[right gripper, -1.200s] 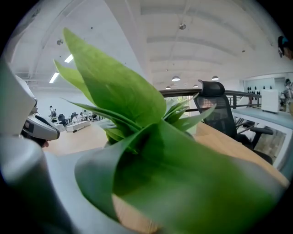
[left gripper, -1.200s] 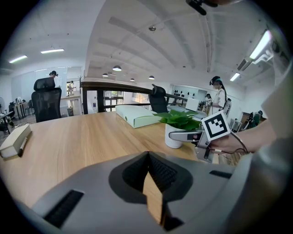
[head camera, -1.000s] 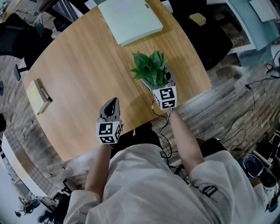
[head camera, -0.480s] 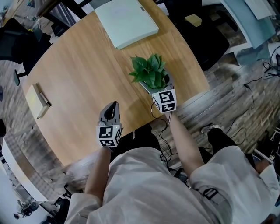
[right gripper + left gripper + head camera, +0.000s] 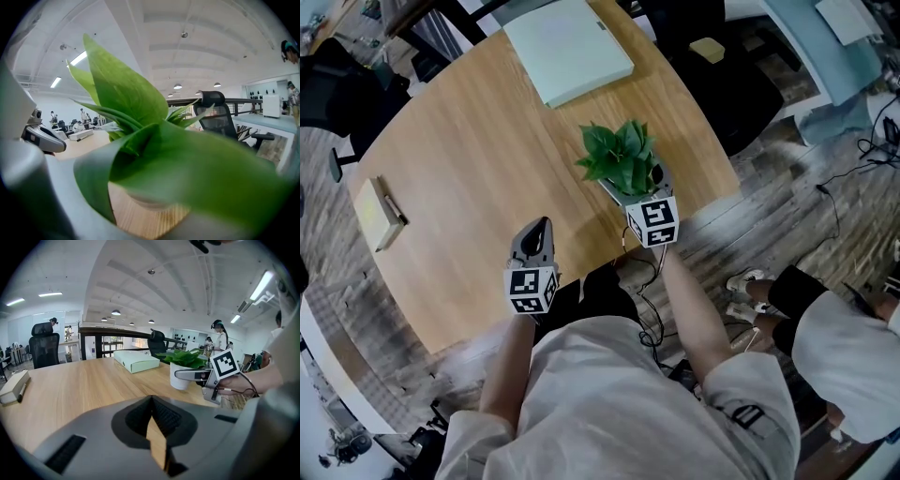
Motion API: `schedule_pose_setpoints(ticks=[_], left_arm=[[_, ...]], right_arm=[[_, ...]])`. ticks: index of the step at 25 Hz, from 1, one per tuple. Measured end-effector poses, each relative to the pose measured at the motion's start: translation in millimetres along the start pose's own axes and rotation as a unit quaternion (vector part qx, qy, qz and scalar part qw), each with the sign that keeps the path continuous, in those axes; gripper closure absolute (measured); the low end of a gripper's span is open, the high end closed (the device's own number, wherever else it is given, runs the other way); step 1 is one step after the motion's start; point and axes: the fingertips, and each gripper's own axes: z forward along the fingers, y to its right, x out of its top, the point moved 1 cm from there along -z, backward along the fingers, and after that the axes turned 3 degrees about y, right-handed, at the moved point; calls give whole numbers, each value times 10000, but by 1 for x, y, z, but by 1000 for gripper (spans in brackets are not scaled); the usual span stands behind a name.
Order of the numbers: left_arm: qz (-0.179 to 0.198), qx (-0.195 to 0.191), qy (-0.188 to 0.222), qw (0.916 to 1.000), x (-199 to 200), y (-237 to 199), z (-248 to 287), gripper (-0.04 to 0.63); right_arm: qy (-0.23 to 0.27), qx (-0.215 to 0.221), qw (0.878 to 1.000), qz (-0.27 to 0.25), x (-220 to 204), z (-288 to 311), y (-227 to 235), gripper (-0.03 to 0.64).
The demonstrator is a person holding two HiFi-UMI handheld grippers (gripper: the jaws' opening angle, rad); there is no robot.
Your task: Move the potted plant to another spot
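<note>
I have the right gripper on the potted plant. Its jaws stand spread to either side of the white pot and closed against it. In the right gripper view the green leaves fill almost the whole frame, with a grey jaw sweeping along the left and the pot's pale rim low in the middle. From the left gripper view I see one jaw lying across the pot's near side at about mid height. The pot stands upright, and its base looks to rest on the counter. The plant sits close to the counter's edge on my right side.

My left gripper hovers over the near edge of the counter, well apart from the plant. Its jaws are pressed together with nothing between them, and they point across the wood.

Farther back on the counter lies a pale green box, flat and beyond the plant. Off to my left, near the rim, lies a tan notebook with a pen on top. A second person stands on the floor at my lower right.
</note>
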Motion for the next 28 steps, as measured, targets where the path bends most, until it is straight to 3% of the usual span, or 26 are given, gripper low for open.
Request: schedule_pose_setpoints(ticks=[15, 22, 28], left_arm=[[-118, 376, 628, 9972, 28, -8, -27, 584], [-257, 700, 817, 9939, 29, -35, -62, 584], [-525, 1212, 1033, 9859, 24, -78, -105, 584]], right_arm=[[396, 369, 9978, -386, 63, -28, -29, 97], [464, 830, 9941, -520, 81, -21, -85, 97], [566, 1456, 9851, -720, 99, 0, -159, 97]])
